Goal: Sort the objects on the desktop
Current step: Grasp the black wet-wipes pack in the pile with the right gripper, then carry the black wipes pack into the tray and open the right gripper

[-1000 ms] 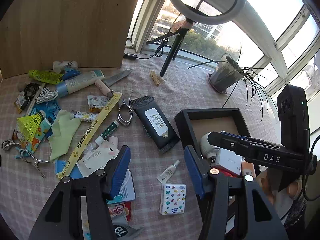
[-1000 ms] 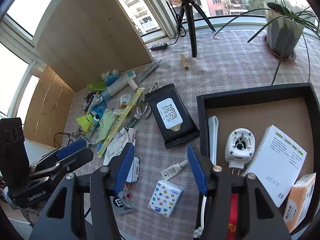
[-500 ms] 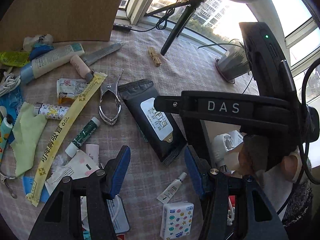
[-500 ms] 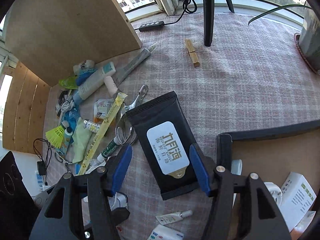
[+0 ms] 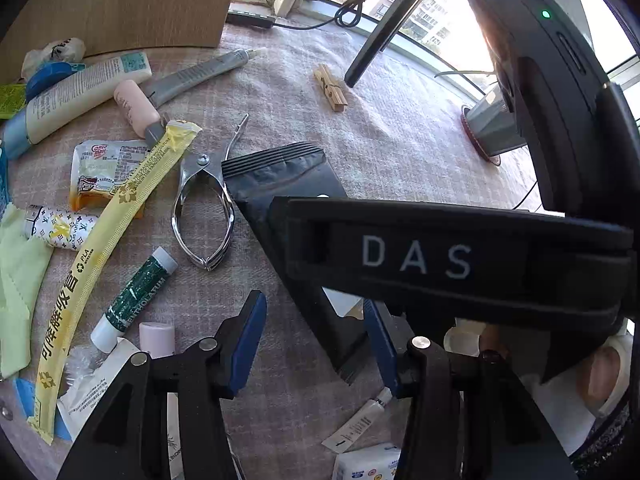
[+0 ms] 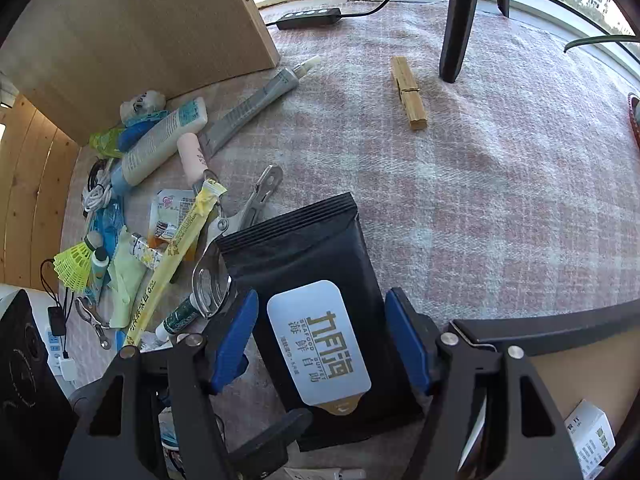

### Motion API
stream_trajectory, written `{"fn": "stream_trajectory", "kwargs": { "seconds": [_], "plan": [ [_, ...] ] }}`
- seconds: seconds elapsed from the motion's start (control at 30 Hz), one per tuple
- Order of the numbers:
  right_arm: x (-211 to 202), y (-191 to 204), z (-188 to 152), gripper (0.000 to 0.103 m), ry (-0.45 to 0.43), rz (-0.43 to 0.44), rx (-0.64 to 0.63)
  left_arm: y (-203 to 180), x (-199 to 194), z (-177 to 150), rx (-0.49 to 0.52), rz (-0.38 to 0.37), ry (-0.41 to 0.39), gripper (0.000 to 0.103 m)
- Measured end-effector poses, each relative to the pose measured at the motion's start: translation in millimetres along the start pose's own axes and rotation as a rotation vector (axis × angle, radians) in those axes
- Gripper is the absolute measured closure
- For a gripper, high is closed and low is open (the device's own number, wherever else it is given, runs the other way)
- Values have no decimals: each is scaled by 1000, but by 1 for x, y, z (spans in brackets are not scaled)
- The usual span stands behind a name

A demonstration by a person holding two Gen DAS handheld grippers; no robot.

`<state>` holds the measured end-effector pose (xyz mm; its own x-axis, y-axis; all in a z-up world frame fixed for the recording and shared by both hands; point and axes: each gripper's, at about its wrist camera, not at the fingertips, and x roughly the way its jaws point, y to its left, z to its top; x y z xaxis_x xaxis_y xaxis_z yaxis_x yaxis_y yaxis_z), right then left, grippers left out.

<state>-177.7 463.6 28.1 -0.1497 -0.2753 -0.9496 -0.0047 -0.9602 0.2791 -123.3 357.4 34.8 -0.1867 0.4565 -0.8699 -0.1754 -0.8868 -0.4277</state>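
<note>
A black wet-wipe pack (image 6: 304, 264) with a pale label lies flat on the checked cloth. My right gripper (image 6: 322, 344) points steeply down over its near half. The blue pads stand on either side of the pack without pressing it, and the jaws are opening. In the left wrist view the pack (image 5: 280, 180) is mostly hidden behind the right gripper's black body (image 5: 440, 256). My left gripper (image 5: 312, 344) hangs low beside it, its jaws closing. Only cloth and the pack's near corner show between its fingers. The black tray's rim (image 6: 560, 320) runs just right of the pack.
Left of the pack lie metal pliers (image 5: 202, 208), a yellow straw sleeve (image 5: 108, 240), a green balm tube (image 5: 136, 292) and several tubes and sachets. A wooden clothespin (image 6: 408, 96) and a tripod leg (image 6: 456, 20) stand farther back. A white box (image 6: 592, 436) sits in the tray.
Both grippers have sunk toward the cloth and closed in on the black pack. The right gripper's jaws widened and now straddle it. Its body now crosses the left wrist view.
</note>
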Motion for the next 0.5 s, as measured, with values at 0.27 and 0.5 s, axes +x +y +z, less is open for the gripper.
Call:
{"fn": "stream_trajectory", "kwargs": {
  "seconds": [0.27,0.5],
  "plan": [
    [-3,5,-19,38,36,37,27,4,-1,-5,-7,6,20,64],
    [-21,2,-42,39,8,115,103,0,-16,-10,6,14,-1,67]
  ]
}}
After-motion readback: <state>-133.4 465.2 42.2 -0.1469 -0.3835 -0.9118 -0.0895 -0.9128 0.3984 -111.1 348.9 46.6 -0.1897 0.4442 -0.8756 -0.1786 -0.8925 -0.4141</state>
